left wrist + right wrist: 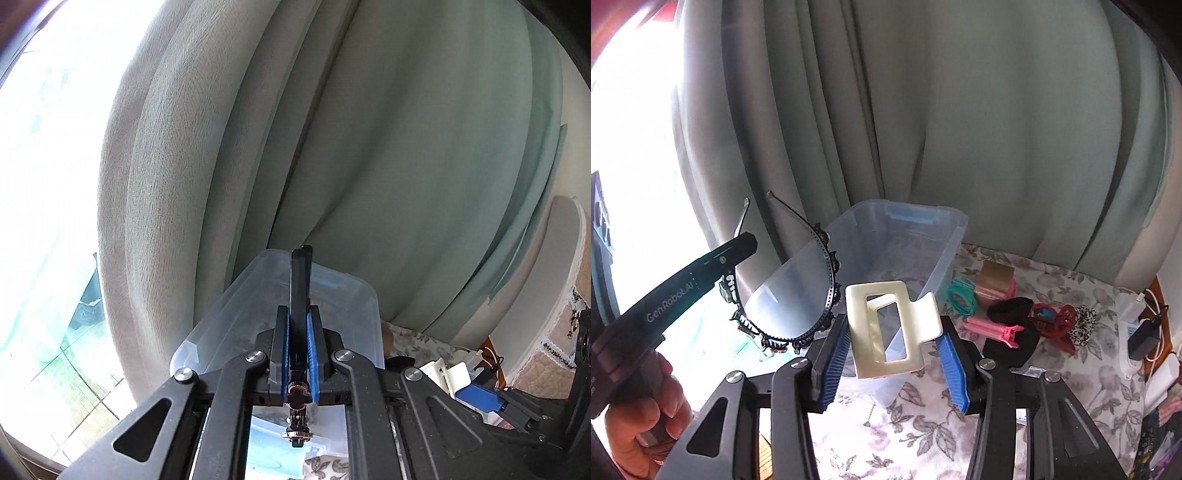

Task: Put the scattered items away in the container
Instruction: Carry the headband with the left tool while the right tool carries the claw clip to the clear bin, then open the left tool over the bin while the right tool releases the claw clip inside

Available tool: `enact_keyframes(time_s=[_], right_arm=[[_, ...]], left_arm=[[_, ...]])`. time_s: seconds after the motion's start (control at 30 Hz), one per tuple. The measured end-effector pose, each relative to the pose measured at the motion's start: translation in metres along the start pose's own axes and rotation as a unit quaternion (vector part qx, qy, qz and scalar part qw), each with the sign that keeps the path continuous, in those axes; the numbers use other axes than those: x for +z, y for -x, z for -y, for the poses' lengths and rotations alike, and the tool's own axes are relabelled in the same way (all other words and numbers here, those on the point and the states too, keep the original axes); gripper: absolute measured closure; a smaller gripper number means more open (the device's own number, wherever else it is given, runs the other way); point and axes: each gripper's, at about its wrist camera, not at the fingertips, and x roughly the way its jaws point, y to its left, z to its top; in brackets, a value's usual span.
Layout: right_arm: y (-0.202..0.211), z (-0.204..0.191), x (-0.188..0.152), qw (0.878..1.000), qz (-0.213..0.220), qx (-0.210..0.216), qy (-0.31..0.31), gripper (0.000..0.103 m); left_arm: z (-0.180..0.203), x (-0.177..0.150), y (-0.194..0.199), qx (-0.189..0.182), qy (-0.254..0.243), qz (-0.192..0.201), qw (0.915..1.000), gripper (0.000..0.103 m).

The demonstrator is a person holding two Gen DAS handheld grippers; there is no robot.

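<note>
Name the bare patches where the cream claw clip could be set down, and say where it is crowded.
The clear bin looks almost empty inside. The flowered cloth is bare in front of the bin, near the right gripper. Crowded: right of the bin, where green bands, pink clip and black scrunchie cluster.

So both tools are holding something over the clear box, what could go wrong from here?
The cream hair claw sits between the right tool's widely spread fingers, so it may slip and miss the clear box. The black headband in the left tool arches wide and could catch the box rim and tip it.
</note>
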Motion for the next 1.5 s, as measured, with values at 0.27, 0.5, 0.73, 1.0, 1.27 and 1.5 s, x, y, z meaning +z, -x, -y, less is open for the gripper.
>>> enact_keyframes(time_s=[0.27, 0.5, 0.73, 1.0, 1.27, 1.5], right_arm=[[-0.037, -0.006, 0.011, 1.0, -0.023, 0.0, 0.01, 0.053], [-0.061, -0.009, 0.022, 0.999, -0.034, 0.003, 0.017, 0.053], [-0.084, -0.01, 0.02, 0.998, -0.052, 0.004, 0.021, 0.053], [-0.104, -0.011, 0.013, 0.997, -0.067, 0.008, 0.024, 0.053], [-0.107, -0.013, 0.012, 0.997, -0.069, 0.008, 0.032, 0.052], [-0.091, -0.02, 0.008, 0.998, -0.051, 0.004, 0.044, 0.039]], left_arm=[[-0.005, 0.009, -0.03, -0.02, 0.004, -0.007, 0.9998, 0.094], [-0.005, 0.017, -0.052, -0.025, -0.002, -0.005, 0.9997, 0.095], [-0.021, -0.01, -0.085, -0.013, 0.016, -0.053, 0.9984, 0.094], [-0.028, -0.032, -0.105, -0.002, 0.019, -0.092, 0.9956, 0.094], [-0.035, -0.041, -0.103, 0.007, 0.031, -0.109, 0.9936, 0.094], [-0.03, -0.047, -0.089, 0.013, 0.024, -0.109, 0.9936, 0.061]])
